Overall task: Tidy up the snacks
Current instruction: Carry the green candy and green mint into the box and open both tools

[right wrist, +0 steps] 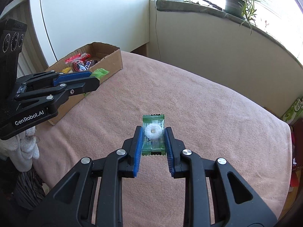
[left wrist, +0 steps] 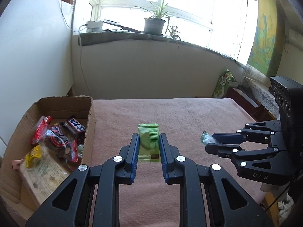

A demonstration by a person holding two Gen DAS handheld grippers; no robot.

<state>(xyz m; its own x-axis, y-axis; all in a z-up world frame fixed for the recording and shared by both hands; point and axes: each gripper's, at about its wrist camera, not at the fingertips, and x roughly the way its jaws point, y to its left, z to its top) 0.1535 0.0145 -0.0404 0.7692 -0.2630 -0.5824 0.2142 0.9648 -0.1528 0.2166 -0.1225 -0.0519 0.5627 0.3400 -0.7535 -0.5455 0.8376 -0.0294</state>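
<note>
Left wrist view: left gripper pinches a green snack packet, cardboard box at nine o'clock, nearer it than the mint-pinching right gripper.

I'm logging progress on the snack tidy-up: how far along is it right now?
Done: several wrapped snacks already lie in the cardboard box. In hand: the left tongs are shut on a green cookie packet, and the right tongs are shut on a clear green ring-candy packet, both above the pink cloth. Left: both packets are not yet in the box. No other loose snack shows on the cloth.
</note>
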